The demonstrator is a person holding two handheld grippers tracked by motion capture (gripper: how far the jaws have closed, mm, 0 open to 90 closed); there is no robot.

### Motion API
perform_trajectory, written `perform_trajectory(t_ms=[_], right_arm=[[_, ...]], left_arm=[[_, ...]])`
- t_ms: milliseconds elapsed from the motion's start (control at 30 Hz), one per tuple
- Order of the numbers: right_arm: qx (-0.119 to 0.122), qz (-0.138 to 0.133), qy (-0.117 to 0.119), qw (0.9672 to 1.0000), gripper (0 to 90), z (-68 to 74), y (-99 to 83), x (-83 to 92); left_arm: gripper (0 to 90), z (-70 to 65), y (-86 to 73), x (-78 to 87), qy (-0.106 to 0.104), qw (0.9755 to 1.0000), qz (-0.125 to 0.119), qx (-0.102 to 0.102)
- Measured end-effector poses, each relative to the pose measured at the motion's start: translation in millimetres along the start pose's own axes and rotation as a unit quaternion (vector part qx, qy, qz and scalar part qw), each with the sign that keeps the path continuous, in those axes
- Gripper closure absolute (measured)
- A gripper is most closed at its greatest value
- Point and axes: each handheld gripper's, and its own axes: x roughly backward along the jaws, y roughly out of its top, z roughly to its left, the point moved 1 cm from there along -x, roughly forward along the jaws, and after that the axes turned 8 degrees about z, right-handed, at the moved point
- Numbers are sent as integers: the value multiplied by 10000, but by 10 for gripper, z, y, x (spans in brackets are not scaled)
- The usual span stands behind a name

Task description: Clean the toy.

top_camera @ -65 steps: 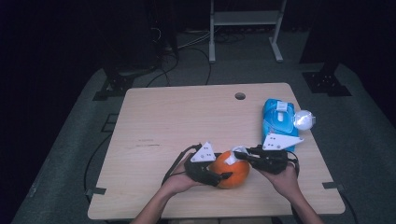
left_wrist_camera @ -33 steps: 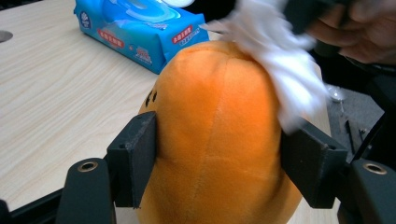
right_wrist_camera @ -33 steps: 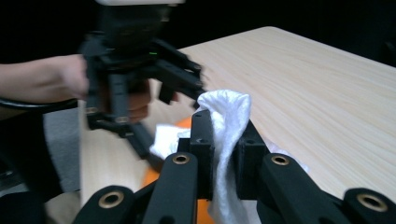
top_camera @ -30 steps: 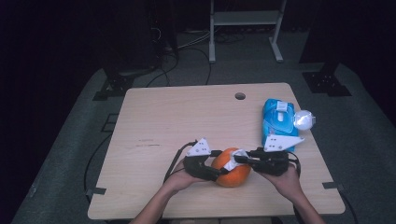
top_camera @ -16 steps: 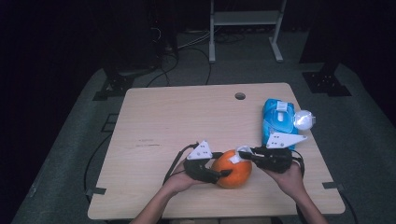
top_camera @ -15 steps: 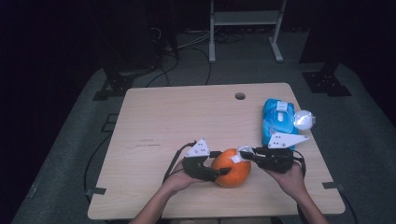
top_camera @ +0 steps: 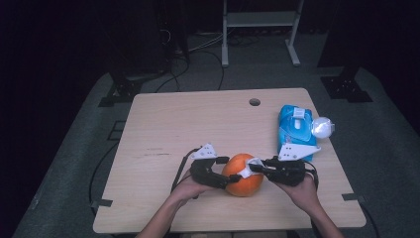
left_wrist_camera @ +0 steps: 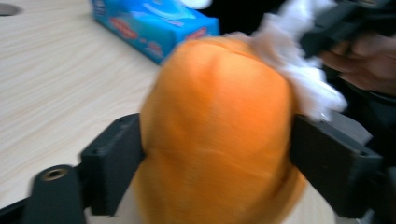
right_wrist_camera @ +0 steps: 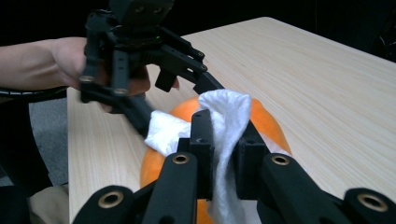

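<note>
Orange pumpkin [left_wrist_camera: 219, 135] sits on desk [top_camera: 198, 124], wedged between left gripper [left_wrist_camera: 219, 154] fingers, which just spread wider and hug its sides. Right gripper [right_wrist_camera: 223, 154] fingers pinched tight on white wipe [right_wrist_camera: 224, 121] atop it. Looks firm, smooth, kinda slippery; grab across widest middle.

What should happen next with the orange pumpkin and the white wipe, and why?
Probably draw the right claw and its pinched white wipe across the pumpkin top. The wipe already lies on the orange skin, and the left claw brackets the pumpkin on both sides to steady it; its jaws have just been opening, so it may need re-closing first.
</note>
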Motion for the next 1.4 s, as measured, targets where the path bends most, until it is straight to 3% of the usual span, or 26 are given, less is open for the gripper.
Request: perform_trajectory(t_ms=[100, 233, 300, 333, 400, 600, 733, 767, 833, 933, 967, 1000, 1033, 1133, 1200, 1300, 1400], right_arm=[[-29, -6, 30, 10000, 800, 4, -6, -2], [105, -28, 46, 9999, 801, 104, 29, -23], [223, 9, 153, 9996, 800, 175, 55, -70], [415, 146, 58, 9990, 800, 247, 74, -134], [441, 153, 67, 9989, 801, 254, 82, -147], [310, 27, -82, 9995, 801, 159, 97, -68], [120, -55, -79, 9999, 800, 40, 30, -1], [95, -62, -71, 9999, 801, 32, 9, 15], [57, -40, -5, 10000, 801, 50, -13, 50], [161, 30, 48, 9999, 800, 94, 10, 46], [214, 64, 68, 9997, 801, 122, 33, 35], [340, 141, 73, 9993, 800, 190, 74, -3], [340, 141, 73, 9993, 800, 190, 74, -3], [616, 370, -28, 9974, 801, 277, 126, -73], [570, 420, -36, 9975, 801, 257, 136, -71], [281, 382, -92, 9988, 801, 142, 105, -19], [181, 397, -63, 9990, 800, 88, 88, 9]], left_arm=[[188, -64, 4, -44, 163, 9994, 96, -283], [275, -74, 17, -39, 393, 9991, 42, -147], [279, -62, 21, -50, 385, 9993, -13, 28], [280, -66, 20, -54, 366, 9993, 2, 21], [280, -90, 10, -51, 366, 9993, 20, -96], [291, -213, 20, -90, 408, 9982, 93, -439], [241, -245, 21, -75, 215, 9970, 182, -718], [220, -233, 23, -56, 210, 9969, 177, -742], [194, -191, 26, -58, 164, 9983, 152, -544], [271, -217, -5, -107, 131, 9979, 154, -620], [271, -237, -5, -112, 134, 9974, 169, -683], [292, -299, 1, -127, 199, 9951, 241, -933], [296, -299, 1, -127, 199, 9951, 241, -933], [302, -395, 4, -150, 300, 9904, 338, -1304], [305, -416, 0, -157, 290, 9899, 316, -1350], [306, -456, -10, -183, 253, 9876, 326, -1513], [306, -494, -18, -196, 231, 9846, 355, -1696]])
